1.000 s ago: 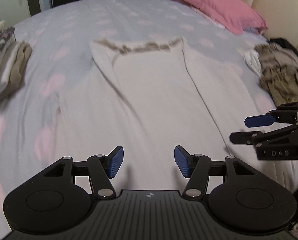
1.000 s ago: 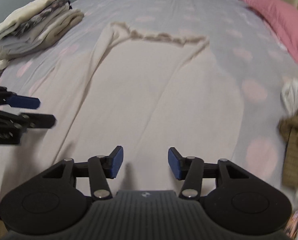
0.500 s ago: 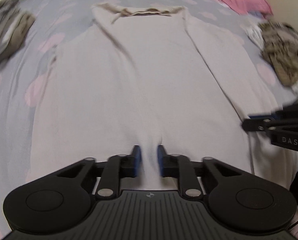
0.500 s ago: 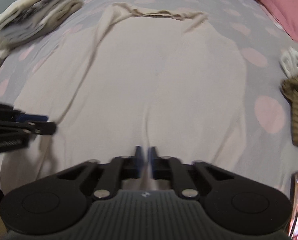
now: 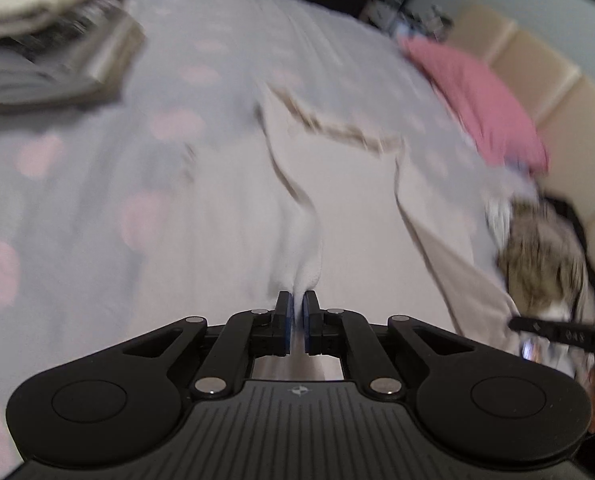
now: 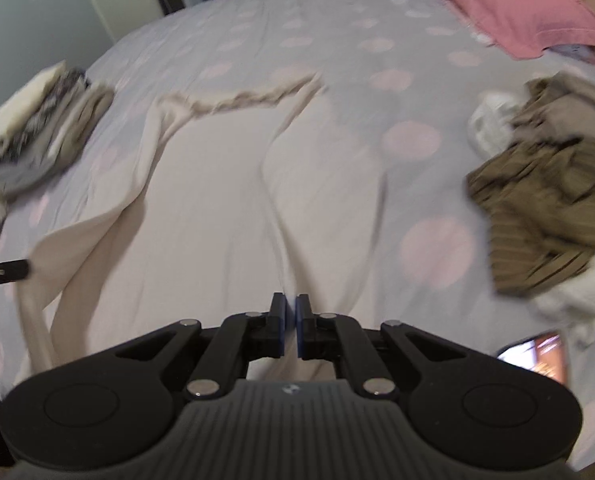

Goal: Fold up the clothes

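L gripper & R gripper both clamped on cream garment hem.

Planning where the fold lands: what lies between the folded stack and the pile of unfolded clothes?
In the right wrist view, only the cream garment spread on the dotted bedsheet.

The bedsheet is pale lilac-grey with soft pink dots. The garment spread across it is plain cream, its far edge trimmed in mottled beige. At upper right lies a solid pink pillow; at right, an olive-brown ribbed heap beside white cloth.
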The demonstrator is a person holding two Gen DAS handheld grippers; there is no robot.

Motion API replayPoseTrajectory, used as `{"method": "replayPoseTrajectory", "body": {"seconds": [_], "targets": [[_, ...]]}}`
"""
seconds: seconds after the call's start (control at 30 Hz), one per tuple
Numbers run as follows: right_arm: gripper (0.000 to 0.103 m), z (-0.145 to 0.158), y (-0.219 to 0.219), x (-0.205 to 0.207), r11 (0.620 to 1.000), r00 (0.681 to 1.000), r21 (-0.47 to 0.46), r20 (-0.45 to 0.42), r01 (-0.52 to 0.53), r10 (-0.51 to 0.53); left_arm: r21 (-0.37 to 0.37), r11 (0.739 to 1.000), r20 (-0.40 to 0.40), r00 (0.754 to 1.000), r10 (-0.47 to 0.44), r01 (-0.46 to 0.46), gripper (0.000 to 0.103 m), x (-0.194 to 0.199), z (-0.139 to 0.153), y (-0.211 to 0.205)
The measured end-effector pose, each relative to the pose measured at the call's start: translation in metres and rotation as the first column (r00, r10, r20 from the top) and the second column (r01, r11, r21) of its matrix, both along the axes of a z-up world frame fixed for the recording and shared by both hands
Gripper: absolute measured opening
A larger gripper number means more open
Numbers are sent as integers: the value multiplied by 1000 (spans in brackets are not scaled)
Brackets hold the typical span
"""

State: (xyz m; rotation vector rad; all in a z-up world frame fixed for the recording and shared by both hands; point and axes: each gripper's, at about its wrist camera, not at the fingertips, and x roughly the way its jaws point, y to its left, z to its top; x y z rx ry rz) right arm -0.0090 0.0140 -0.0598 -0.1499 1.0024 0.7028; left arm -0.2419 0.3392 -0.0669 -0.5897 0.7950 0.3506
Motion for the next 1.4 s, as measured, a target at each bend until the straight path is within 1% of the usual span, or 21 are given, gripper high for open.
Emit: {"method": "replayPoseTrajectory", "body": {"seconds": [0.1, 0.2, 0.27, 0.37, 0.53, 0.63, 0.7, 0.8, 0.9, 0.97, 1.0, 1.03, 1.07, 1.1, 1.2, 1.23, 1.27, 1.3, 1.37, 1.4], "targets": [[6, 23, -11, 33, 999, 998, -29, 57, 22, -21, 30, 998, 17, 998, 59, -60, 4, -7, 27, 39], [6, 42, -19, 66, 997, 993, -64, 108, 50, -43, 83, 990, 15, 993, 115, -115, 4, -11, 51, 77], [6, 51, -24, 91, 993, 988, -93, 141, 77, -63, 128, 979, 8, 987, 158, -157, 4, -10, 62, 101], [6, 57, -33, 133, 983, 977, -129, 182, 132, -107, 173, 958, -8, 973, 232, -227, 4, -10, 70, 139], [6, 57, -43, 202, 948, 944, -198, 267, 249, -192, 296, 903, -78, 934, 349, -313, 4, -3, 63, 200], [5, 55, -52, 239, 915, 916, -223, 302, 337, -263, 329, 877, -110, 908, 404, -350, 4, 2, 53, 229], [5, 48, -58, 261, 893, 905, -243, 300, 378, -301, 343, 869, -136, 896, 422, -357, 4, 8, 41, 242], [5, 31, -61, 283, 868, 898, -278, 288, 411, -333, 357, 869, -188, 885, 426, -343, 4, 19, 20, 253], [5, 10, -61, 290, 861, 905, -306, 263, 406, -333, 364, 873, -233, 875, 424, -325, 4, 23, 0, 256], [7, 5, -59, 288, 864, 908, -313, 276, 395, -315, 358, 879, -243, 877, 415, -317, 5, 20, -9, 254], [9, 5, -59, 286, 866, 907, -311, 289, 392, -307, 356, 879, -242, 878, 414, -316, 8, 18, -12, 253], [20, 5, -59, 285, 867, 906, -310, 301, 389, -299, 353, 879, -238, 878, 416, -320, 13, 16, -14, 251], [35, 9, -59, 281, 870, 901, -301, 316, 392, -296, 348, 879, -235, 878, 417, -325, 15, 14, -15, 248], [37, 13, -60, 276, 872, 896, -289, 332, 395, -296, 346, 880, -231, 879, 416, -326, 18, 12, -14, 244], [37, 29, -58, 255, 888, 883, -243, 372, 391, -287, 348, 892, -220, 900, 377, -288, 20, 8, -8, 225], [37, 33, -56, 244, 898, 882, -223, 380, 379, -277, 342, 902, -218, 911, 350, -265, 20, 8, -6, 217], [37, 37, -52, 233, 913, 890, -205, 377, 352, -258, 327, 917, -218, 926, 308, -228, 20, 8, -3, 207], [37, 39, -48, 219, 931, 903, -191, 364, 311, -227, 312, 930, -217, 939, 266, -191, 21, 9, 0, 198], [37, 40, -37, 191, 960, 930, -170, 333, 223, -157, 283, 952, -214, 960, 180, -116, 28, 10, 6, 178], [37, 38, -31, 175, 970, 942, -169, 315, 177, -117, 268, 961, -211, 968, 134, -74, 34, 10, 9, 166]]}}
